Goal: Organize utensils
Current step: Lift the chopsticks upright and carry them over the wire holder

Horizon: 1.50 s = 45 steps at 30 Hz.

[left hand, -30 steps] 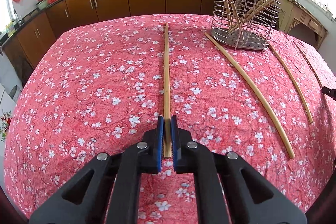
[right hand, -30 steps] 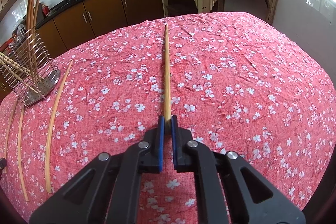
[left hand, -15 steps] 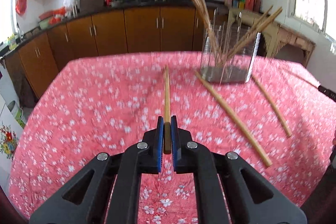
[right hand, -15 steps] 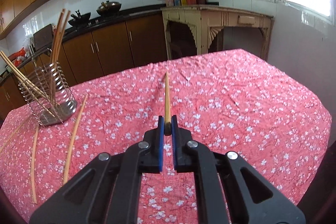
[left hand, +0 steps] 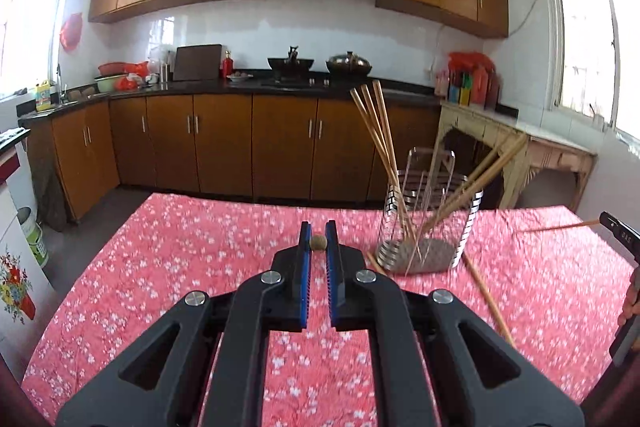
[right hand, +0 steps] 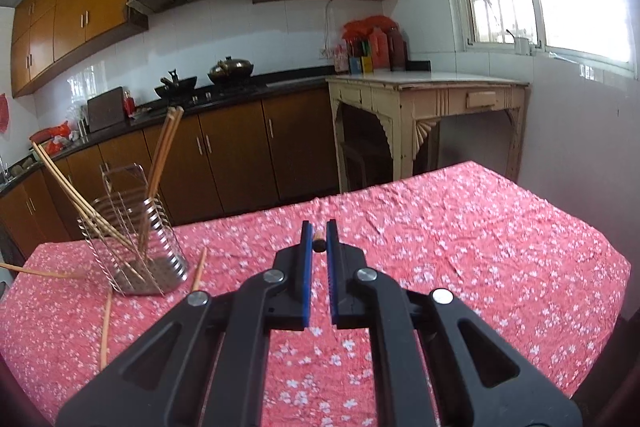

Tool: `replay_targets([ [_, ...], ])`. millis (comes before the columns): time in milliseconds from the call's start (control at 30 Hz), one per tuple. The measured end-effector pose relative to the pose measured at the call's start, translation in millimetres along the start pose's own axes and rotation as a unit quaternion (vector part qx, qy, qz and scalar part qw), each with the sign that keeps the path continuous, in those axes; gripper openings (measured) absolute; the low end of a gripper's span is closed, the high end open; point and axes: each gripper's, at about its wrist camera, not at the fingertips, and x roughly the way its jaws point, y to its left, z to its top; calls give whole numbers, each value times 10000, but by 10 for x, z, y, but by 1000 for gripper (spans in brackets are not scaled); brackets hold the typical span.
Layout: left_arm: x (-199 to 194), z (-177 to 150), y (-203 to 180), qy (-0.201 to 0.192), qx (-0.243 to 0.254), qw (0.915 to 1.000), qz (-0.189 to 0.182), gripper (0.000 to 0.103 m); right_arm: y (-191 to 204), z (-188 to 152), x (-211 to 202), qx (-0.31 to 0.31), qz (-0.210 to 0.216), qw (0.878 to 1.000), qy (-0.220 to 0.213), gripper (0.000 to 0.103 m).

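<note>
My left gripper [left hand: 318,242] is shut on a long bamboo chopstick [left hand: 318,242], seen end-on between the blue pads. My right gripper [right hand: 319,245] is shut on another chopstick [right hand: 319,246], also end-on. Both are lifted above the red floral tablecloth [left hand: 200,267]. The wire utensil holder [left hand: 428,227] stands to the right of the left gripper and holds several chopsticks; it shows at the left in the right wrist view [right hand: 136,235]. Loose chopsticks lie beside it [left hand: 486,297], [right hand: 106,327].
The other gripper's tip [left hand: 620,233] shows at the right edge with its chopstick [left hand: 556,227]. Kitchen cabinets [left hand: 224,147] and a cream side table [right hand: 432,115] stand beyond the table's far edge.
Both grippers have lifted their chopsticks off the cloth and tilted up to level, so each chopstick now points straight away. The holder and loose chopsticks have not moved.
</note>
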Motion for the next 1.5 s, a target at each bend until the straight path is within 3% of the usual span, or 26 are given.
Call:
replay_targets([
  [300,-37,240,101,-275,-300,9991,79,7,70,389,-171,77,277,9985,-469,8],
  [933,-176,495,61,-606,-368,9975,-46,7,264,815,-674,244,1222,9883,-878,8],
  [1267,-294,1110,-65,-1103,-570,9912,-448,7,496,1383,-961,411,1994,9707,-1273,8],
  [1500,-141,1504,-425,-1481,-566,9859,-528,7,950,1655,-696,208,2078,9684,-1363,8],
])
